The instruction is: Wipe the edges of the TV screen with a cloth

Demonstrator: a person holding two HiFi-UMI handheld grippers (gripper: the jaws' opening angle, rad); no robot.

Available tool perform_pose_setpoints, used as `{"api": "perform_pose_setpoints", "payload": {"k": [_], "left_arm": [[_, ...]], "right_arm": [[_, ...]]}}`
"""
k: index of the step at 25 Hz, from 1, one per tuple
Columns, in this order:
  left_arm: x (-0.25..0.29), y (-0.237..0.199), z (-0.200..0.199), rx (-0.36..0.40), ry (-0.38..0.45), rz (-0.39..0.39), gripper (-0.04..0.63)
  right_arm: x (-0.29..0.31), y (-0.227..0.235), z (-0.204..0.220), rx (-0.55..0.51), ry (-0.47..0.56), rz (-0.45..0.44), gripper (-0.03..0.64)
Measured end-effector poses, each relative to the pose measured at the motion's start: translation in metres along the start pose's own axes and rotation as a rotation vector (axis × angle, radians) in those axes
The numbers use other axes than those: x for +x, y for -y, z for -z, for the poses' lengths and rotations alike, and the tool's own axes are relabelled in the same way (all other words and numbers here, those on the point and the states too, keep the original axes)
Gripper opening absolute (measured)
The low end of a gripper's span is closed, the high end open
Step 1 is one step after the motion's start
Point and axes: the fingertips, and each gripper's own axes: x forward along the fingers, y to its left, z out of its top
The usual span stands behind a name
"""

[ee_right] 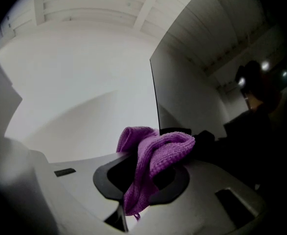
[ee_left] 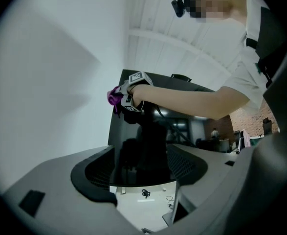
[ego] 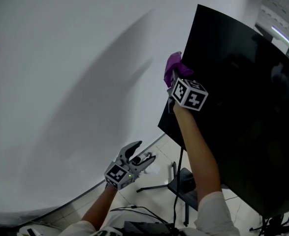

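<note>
A large black TV screen (ego: 242, 117) stands at the right of the head view, in front of a white wall. My right gripper (ego: 175, 80) is shut on a purple cloth (ego: 174, 69) and holds it against the screen's left edge, about a third of the way down from the top corner. In the right gripper view the purple cloth (ee_right: 150, 163) bunches between the jaws, touching the screen's thin edge (ee_right: 155, 99). My left gripper (ego: 140, 154) hangs low near the floor, open and holding nothing. The left gripper view looks up at the screen (ee_left: 148, 151) and the cloth (ee_left: 115, 97).
The white wall (ego: 70, 82) fills the left. A black stand with legs (ego: 176, 183) and cables (ego: 134, 211) sit on the tiled floor under the screen. A person's forearm (ego: 198, 151) reaches up to the right gripper.
</note>
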Motion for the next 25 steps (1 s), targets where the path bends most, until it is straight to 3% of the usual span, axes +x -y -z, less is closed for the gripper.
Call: {"api": "perform_pose_setpoints", "payload": {"k": [8, 12, 19, 25], "left_arm": [[0.013, 0.003, -0.009, -0.007, 0.028, -0.006, 0.325], [0.017, 0.018, -0.014, -0.002, 0.04, 0.015, 0.325], [0.01, 0.023, -0.015, -0.016, 0.036, -0.006, 0.325], [0.001, 0.029, -0.008, -0.009, 0.022, 0.0, 0.325]], "right_arm": [[0.009, -0.009, -0.126, -0.024, 0.111, -0.019, 0.067], [0.003, -0.005, -0.176, 0.057, 0.146, -0.03, 0.066], [0.0, -0.003, -0.24, 0.025, 0.213, -0.022, 0.067], [-0.012, -0.006, -0.268, 0.045, 0.259, -0.026, 0.067]]}}
